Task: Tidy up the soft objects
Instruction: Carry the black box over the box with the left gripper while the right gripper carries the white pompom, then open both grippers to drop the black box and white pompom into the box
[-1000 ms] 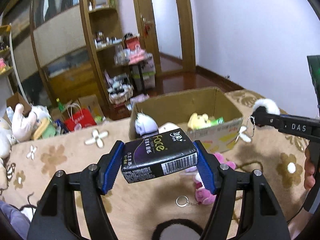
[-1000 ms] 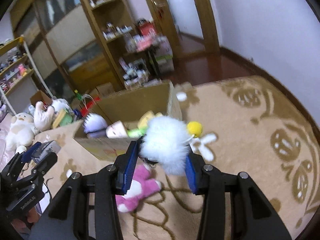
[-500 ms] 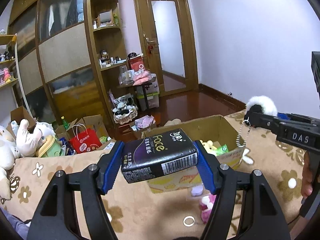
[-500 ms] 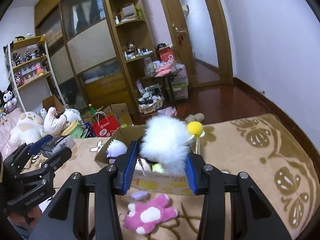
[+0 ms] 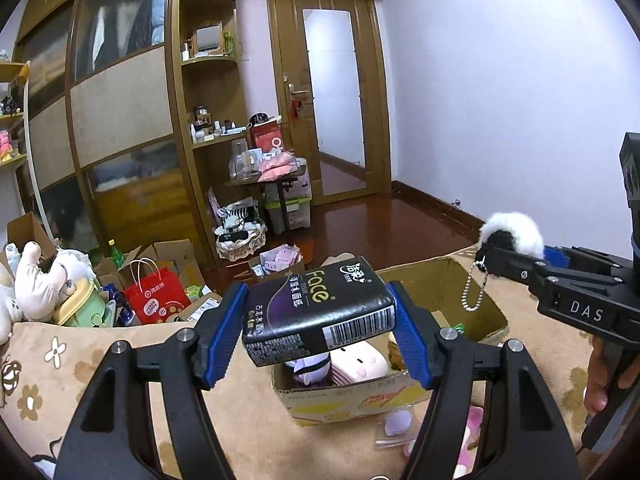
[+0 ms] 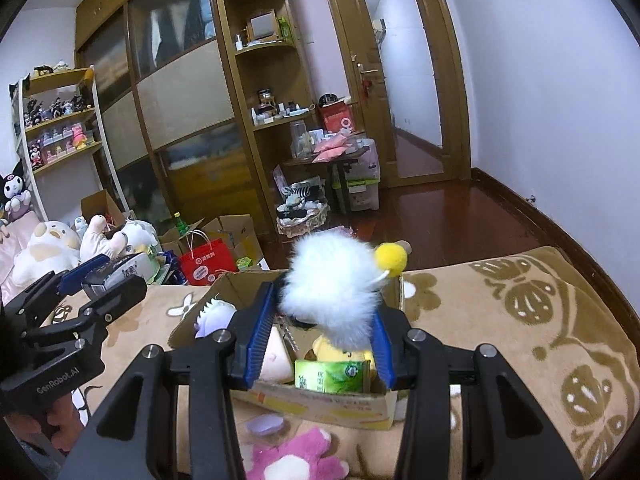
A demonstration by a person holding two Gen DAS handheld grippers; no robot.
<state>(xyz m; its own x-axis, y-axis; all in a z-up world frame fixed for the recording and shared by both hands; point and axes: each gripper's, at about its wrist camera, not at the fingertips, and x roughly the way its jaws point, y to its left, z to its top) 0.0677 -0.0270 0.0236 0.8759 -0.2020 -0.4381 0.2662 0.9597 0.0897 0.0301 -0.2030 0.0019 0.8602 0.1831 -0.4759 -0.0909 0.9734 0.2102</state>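
We've got the left hand-held gripper (image 5: 318, 330) clenched on a black tissue pack (image 5: 316, 316), held mid-frame in the left wrist view, in the air above the near edge of the open cardboard box (image 5: 476, 300). The right hand-held gripper (image 6: 322, 330) is grasping a white fluffy pom-pom toy (image 6: 332, 292) with a yellow ball (image 6: 391, 258) on it, centre of the right wrist view, over the same box (image 6: 320, 404). In the left view that toy (image 5: 514, 230) sits at right of frame with a bead chain (image 5: 476, 290) hanging off it. Inside the box we see a pale pink plush (image 5: 360, 362), a purple-white plush (image 5: 310, 366), a yellow plush (image 6: 332, 346) and a green tissue packet (image 6: 330, 376). A pink plush (image 6: 298, 458) lies on the surface just in front of the box, bottom centre. The surface is a tan blanket with brown butterfly and flower print (image 6: 520, 320). Room: wooden wardrobe with shelves (image 5: 132, 120) upper left, wooden door (image 5: 336, 100) upper centre, dark red wood floor (image 6: 440, 216), lilac walls. Red paper bag (image 5: 156, 296) and white stuffed animals (image 6: 48, 248) at left of frame, and a shelf of figures (image 6: 56, 120) at upper left in the right wrist view.
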